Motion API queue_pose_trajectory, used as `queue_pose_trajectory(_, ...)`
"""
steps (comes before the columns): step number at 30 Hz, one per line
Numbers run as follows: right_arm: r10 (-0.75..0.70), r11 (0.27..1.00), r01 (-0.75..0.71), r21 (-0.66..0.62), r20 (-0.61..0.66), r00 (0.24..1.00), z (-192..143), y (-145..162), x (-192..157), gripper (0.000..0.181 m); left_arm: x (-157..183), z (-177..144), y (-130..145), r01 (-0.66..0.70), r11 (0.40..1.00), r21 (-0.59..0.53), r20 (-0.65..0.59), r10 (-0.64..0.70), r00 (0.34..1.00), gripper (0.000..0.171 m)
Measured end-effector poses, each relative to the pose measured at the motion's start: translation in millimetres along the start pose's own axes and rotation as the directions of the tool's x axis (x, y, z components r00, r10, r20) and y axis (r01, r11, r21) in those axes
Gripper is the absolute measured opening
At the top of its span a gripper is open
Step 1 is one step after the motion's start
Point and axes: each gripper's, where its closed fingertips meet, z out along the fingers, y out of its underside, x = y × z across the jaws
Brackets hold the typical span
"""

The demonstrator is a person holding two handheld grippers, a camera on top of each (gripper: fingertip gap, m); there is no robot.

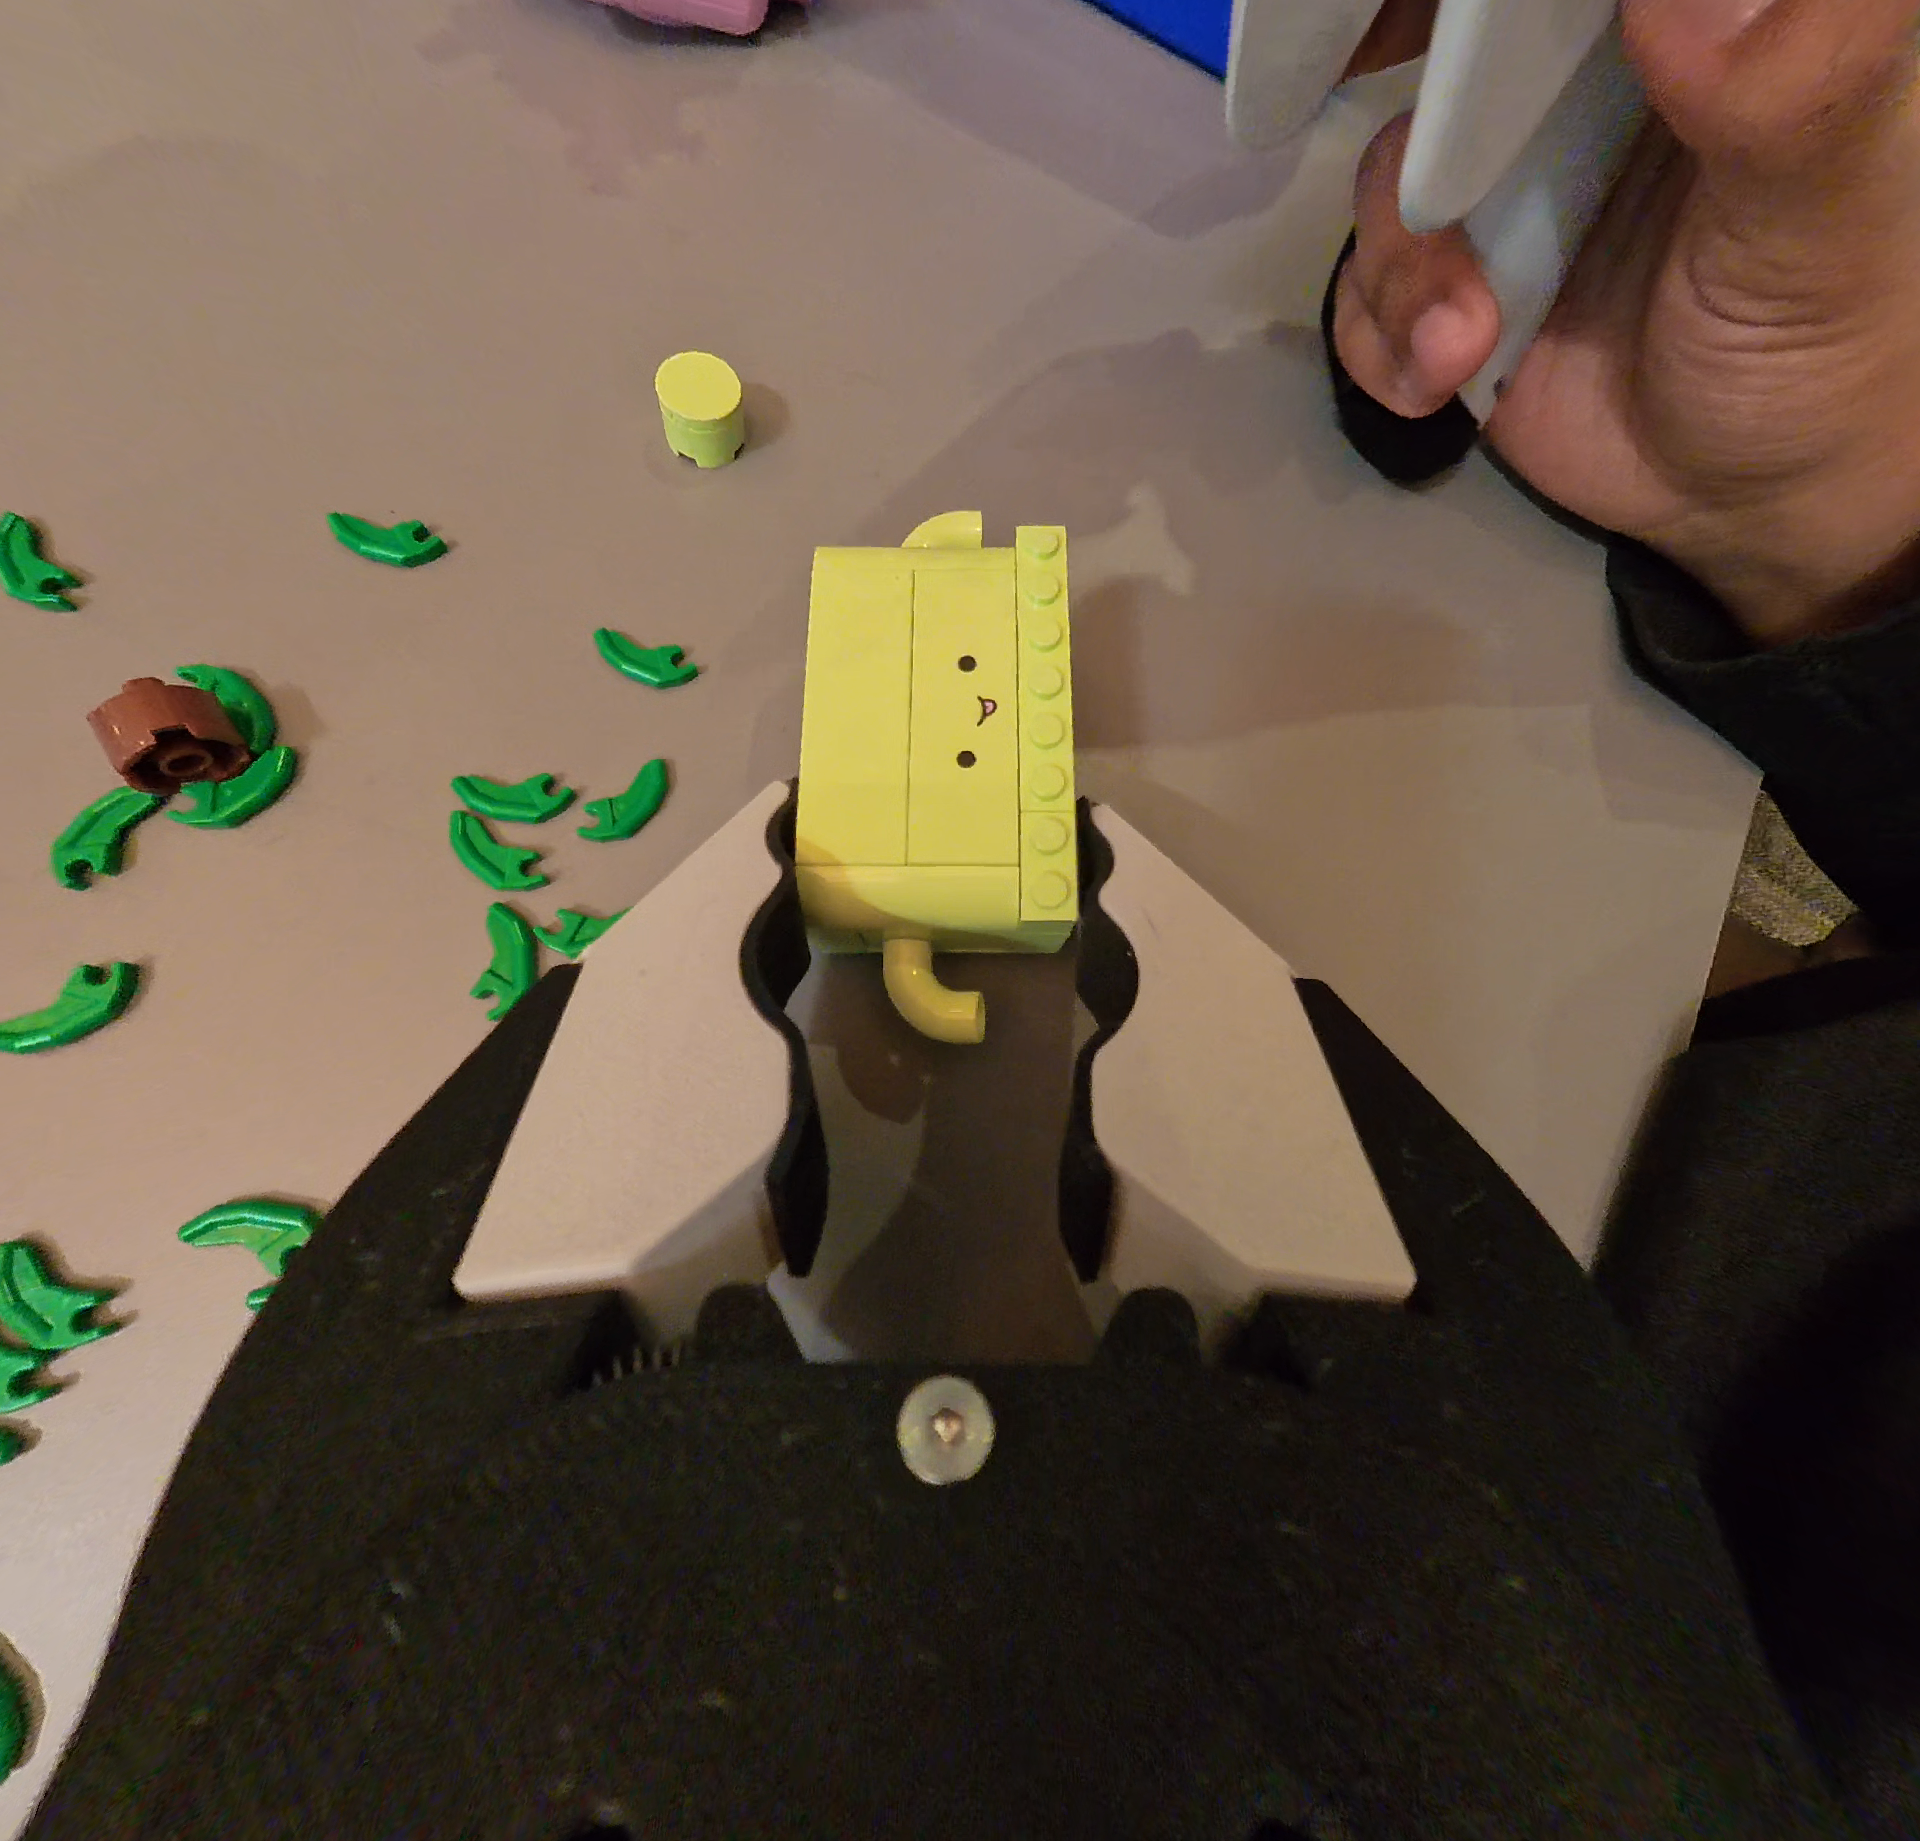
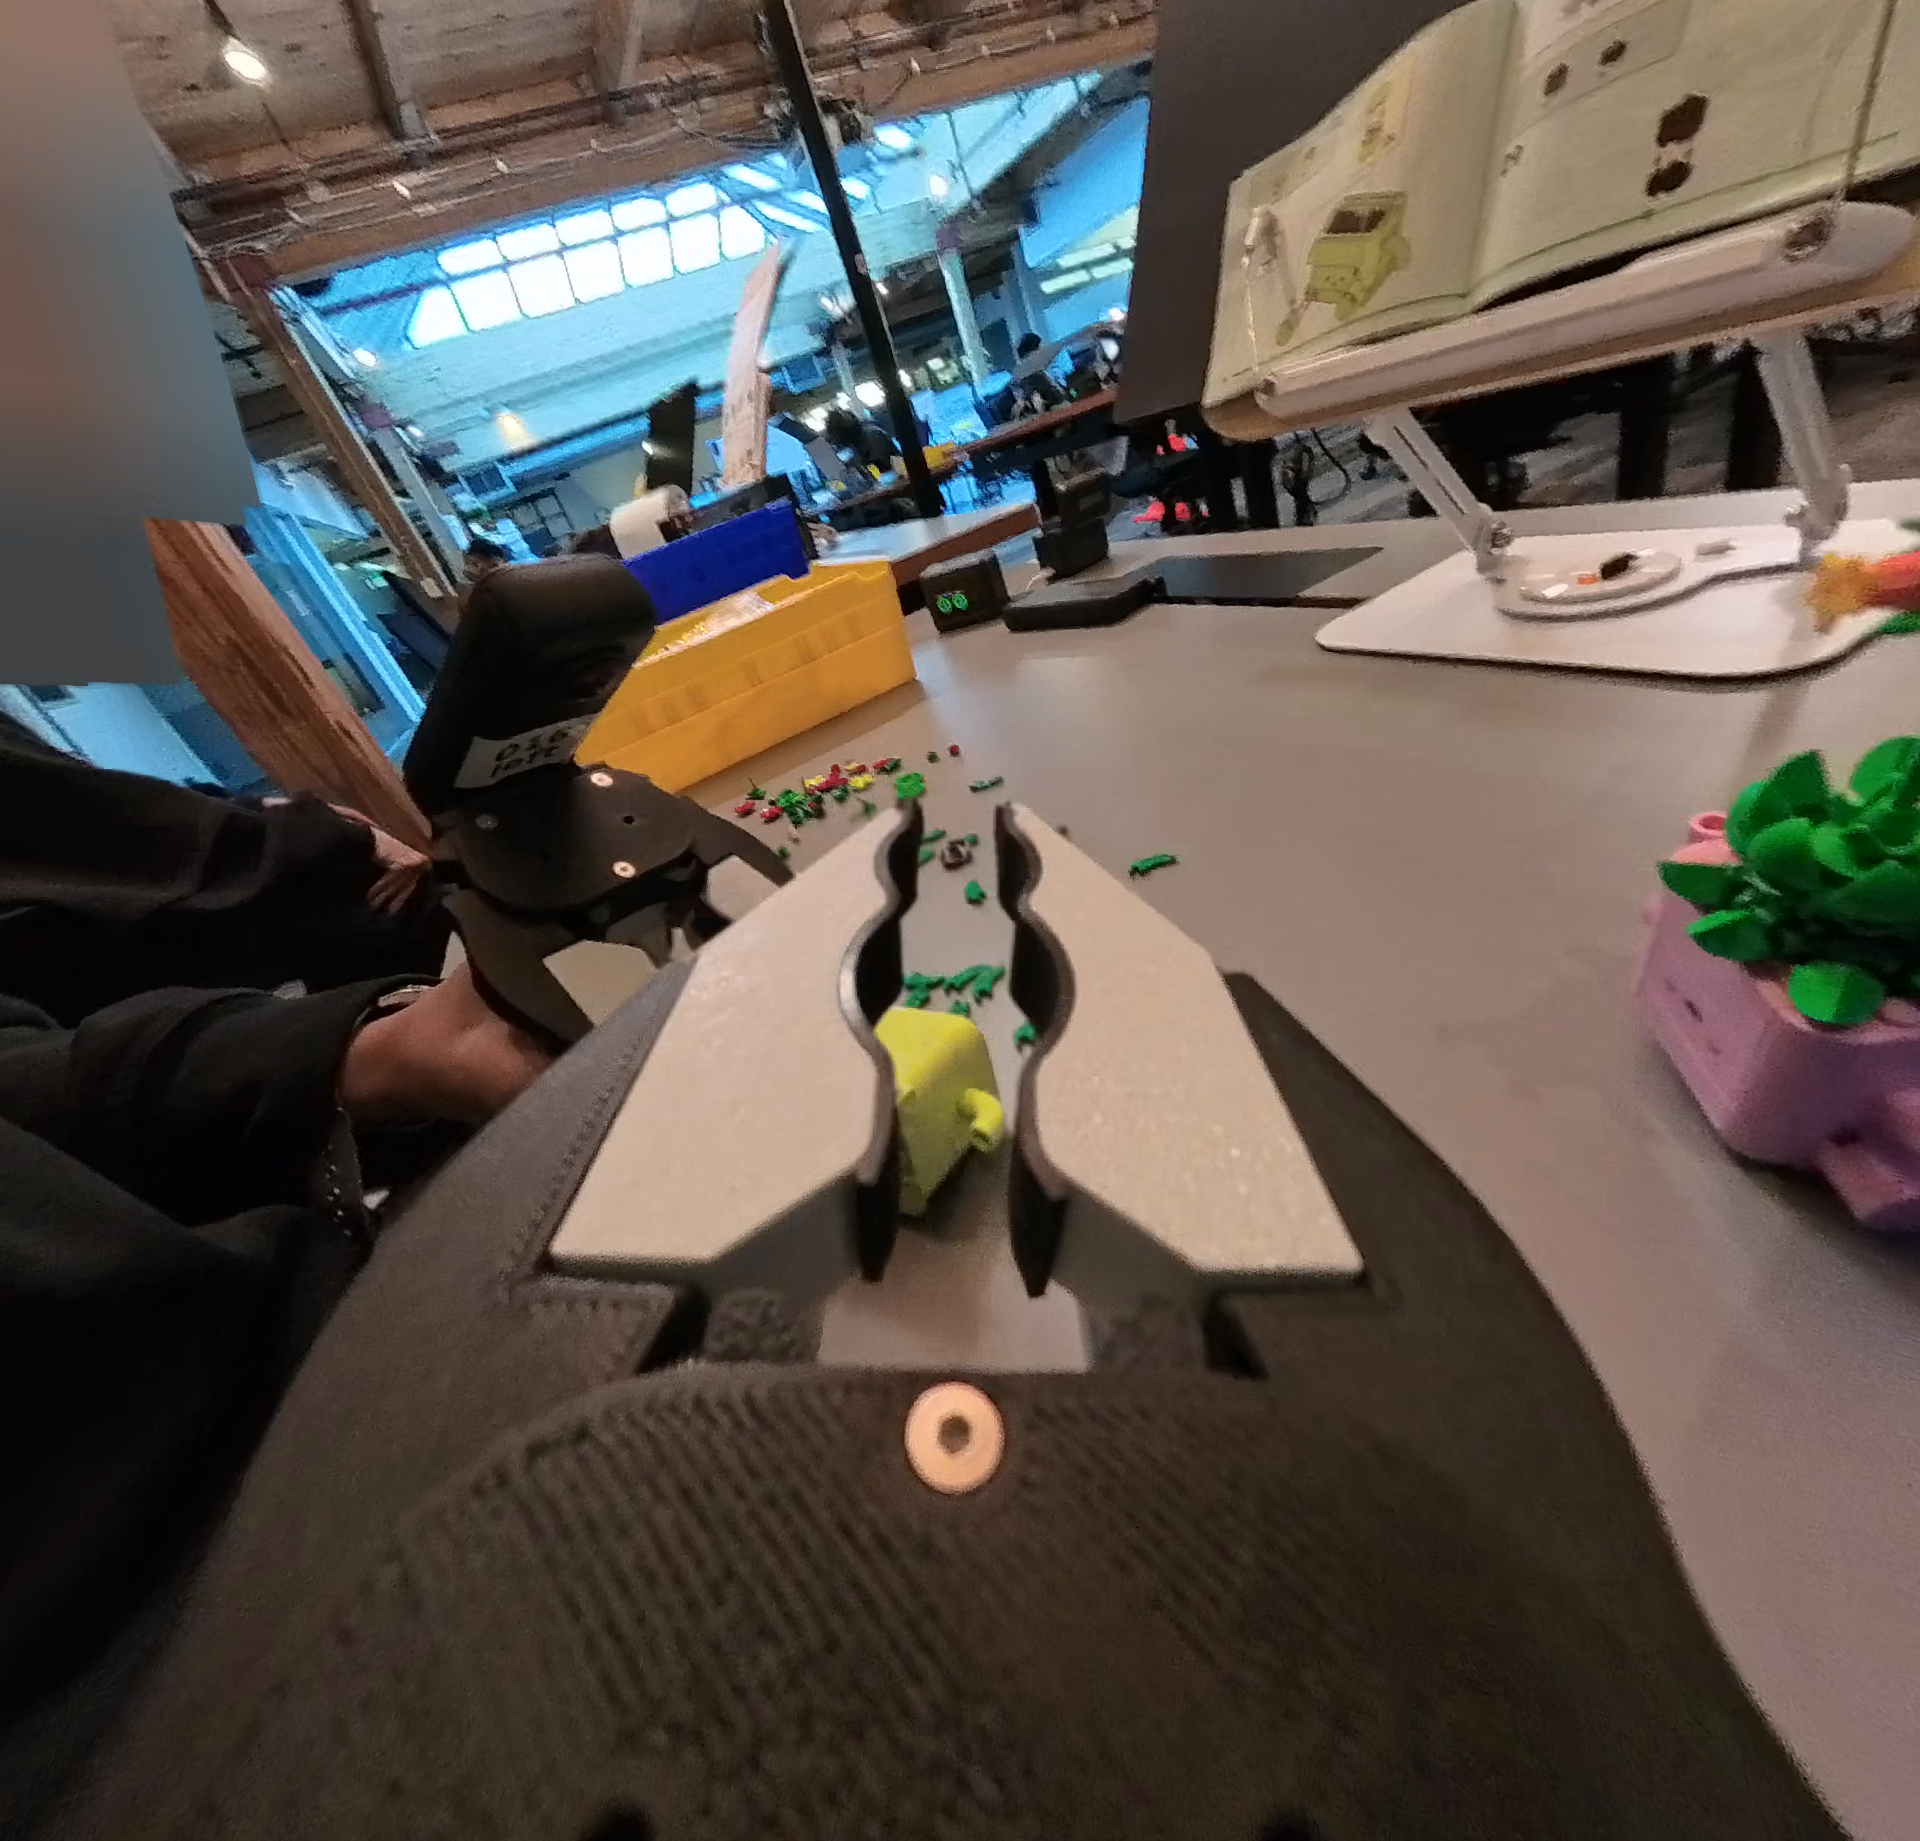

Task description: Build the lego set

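Observation:
A lime-green brick figure [image 1: 935, 731] with a small face lies on its side on the grey table [image 1: 416, 285], a curved arm at each end. My left gripper [image 1: 938, 835] is shut on its near end, one finger on each side. Through the right gripper's gap the figure [image 2: 940, 1095] shows lower down. My right gripper [image 2: 958, 825] is empty, its jaws almost together with a narrow slit between them, raised above and to the right of the figure. A hand [image 1: 1714, 357] holds its white handle.
A lime round piece [image 1: 698, 409], a brown round piece [image 1: 166, 737] and several green leaf pieces [image 1: 509, 815] lie to the left. A pink brick pot with green leaves [image 2: 1787, 1064] stands at the right. A yellow bin [image 2: 769, 669] and an instruction book on a stand [image 2: 1558, 181] are farther back. The gap from one gripper's tips to the other's is roughly 12 cm.

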Motion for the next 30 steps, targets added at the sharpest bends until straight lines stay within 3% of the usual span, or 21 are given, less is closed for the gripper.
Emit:
queue_pose_trajectory(2, -0.016, 0.996, 0.010, -0.085, -0.070, 0.997, 1, 11, 9, 0.008, 0, 0, 0, 0.001, 1.000, 0.000, 0.000, -0.001, 1.000, 0.048)
queue_pose_trajectory(5, -0.086, 0.975, 0.047, -0.216, -0.177, 0.980, 5, 28, 23, 0.016, 0, 0, 0, 0.004, 1.000, 0.001, -0.005, -0.004, 1.000, 0.048)
queue_pose_trajectory(9, -0.152, 0.941, 0.068, -0.333, -0.233, 0.960, 13, 43, 35, 0.015, 1, 0, 0, 0.011, 1.000, 0.004, -0.022, -0.011, 1.000, 0.047)
queue_pose_trajectory(13, -0.121, 0.911, 0.008, -0.412, -0.248, 0.961, 20, 56, 46, 0.022, 3, 0, 0, 0.007, 1.000, 0.003, -0.037, -0.007, 0.999, 0.047)
queue_pose_trajectory(23, -0.175, 0.824, 0.001, -0.567, -0.254, 0.951, 32, 82, 57, 0.028, 7, 0, 0, -0.025, 1.000, -0.001, -0.047, 0.025, 0.999, 0.048)
queue_pose_trajectory(30, -0.188, 0.813, 0.004, -0.583, -0.256, 0.948, 32, 85, 57, 0.021, 9, -1, -1, -0.018, 1.000, 0.010, -0.072, 0.019, 0.997, 0.048)
